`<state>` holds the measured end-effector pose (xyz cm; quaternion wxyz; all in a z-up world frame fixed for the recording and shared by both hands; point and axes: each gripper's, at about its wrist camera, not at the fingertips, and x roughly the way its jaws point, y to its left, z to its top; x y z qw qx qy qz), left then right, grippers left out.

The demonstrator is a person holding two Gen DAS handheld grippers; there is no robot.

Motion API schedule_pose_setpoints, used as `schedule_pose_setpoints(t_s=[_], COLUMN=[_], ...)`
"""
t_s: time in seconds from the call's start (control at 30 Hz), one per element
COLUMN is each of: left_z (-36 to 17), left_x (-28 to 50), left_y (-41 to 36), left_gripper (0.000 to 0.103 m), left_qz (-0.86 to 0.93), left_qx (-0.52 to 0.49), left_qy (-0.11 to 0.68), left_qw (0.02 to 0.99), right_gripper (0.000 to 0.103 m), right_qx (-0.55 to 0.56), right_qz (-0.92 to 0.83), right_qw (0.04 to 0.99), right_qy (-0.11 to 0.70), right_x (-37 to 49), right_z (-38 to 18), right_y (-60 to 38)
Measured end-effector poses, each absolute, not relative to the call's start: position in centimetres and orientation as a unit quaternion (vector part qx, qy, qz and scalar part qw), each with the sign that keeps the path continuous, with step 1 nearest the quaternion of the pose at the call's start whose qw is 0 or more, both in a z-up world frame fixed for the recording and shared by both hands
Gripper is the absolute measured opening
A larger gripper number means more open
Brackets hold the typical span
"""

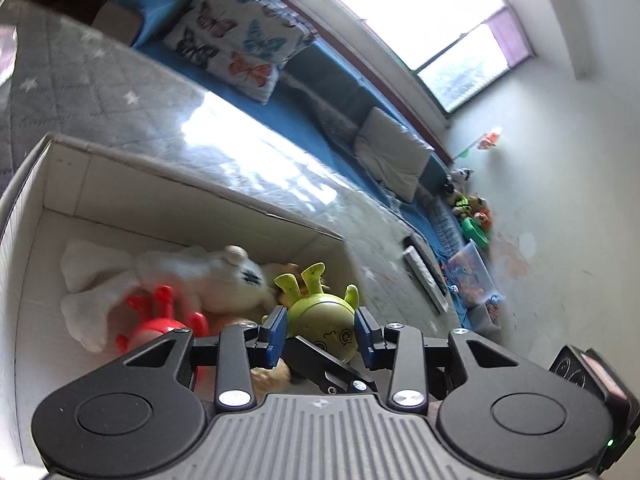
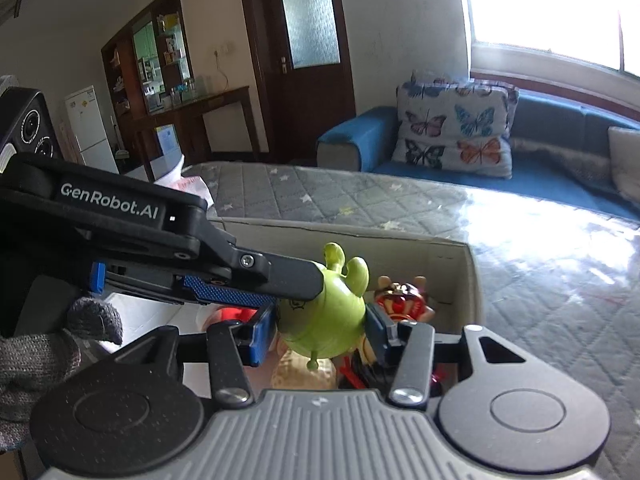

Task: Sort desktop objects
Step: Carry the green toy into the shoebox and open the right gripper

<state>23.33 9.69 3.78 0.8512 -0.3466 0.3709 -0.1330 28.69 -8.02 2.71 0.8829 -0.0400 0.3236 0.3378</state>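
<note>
A round green toy with small horns hangs over an open white cardboard box. My left gripper is shut on the green toy, its blue pads on both sides. My right gripper is also shut on the same green toy; the left gripper's black finger crosses in from the left. In the box lie a white plush bear, a red plastic figure and a red and gold figure.
The box stands on a table with a grey quilted cover under glass. Behind is a blue sofa with a butterfly pillow. A gloved hand holds the left gripper. Toys are piled at the sofa's far end.
</note>
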Motion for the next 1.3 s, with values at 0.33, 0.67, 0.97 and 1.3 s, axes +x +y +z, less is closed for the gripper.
schedule_pose_setpoints(t_s=[0.33, 0.67, 0.97, 1.3], left_z=[2.2, 2.6, 4.3, 6.3], left_x=[25.2, 24.3, 21.9, 17.6], left_y=[10.7, 10.5, 9.5, 7.5], left_gripper=[0.039, 0.039, 0.039, 0.039], left_qz=[-0.125, -0.113, -0.091, -0.072], left_qx=[-0.356, -0.344, -0.294, -0.227], left_qy=[0.385, 0.377, 0.364, 0.335], left_qw=[0.842, 0.852, 0.879, 0.912], right_gripper=[0.049, 0.051, 0.066, 0.08], right_qx=[-0.051, -0.059, -0.065, -0.048], right_qz=[0.329, 0.32, 0.314, 0.298], right_qw=[0.88, 0.886, 0.893, 0.906], right_qy=[0.34, 0.331, 0.315, 0.297], right_x=[29.9, 29.1, 27.3, 23.8], right_z=[1.0, 1.0, 1.8, 2.6], right_y=[-6.5, -6.7, -7.8, -9.7])
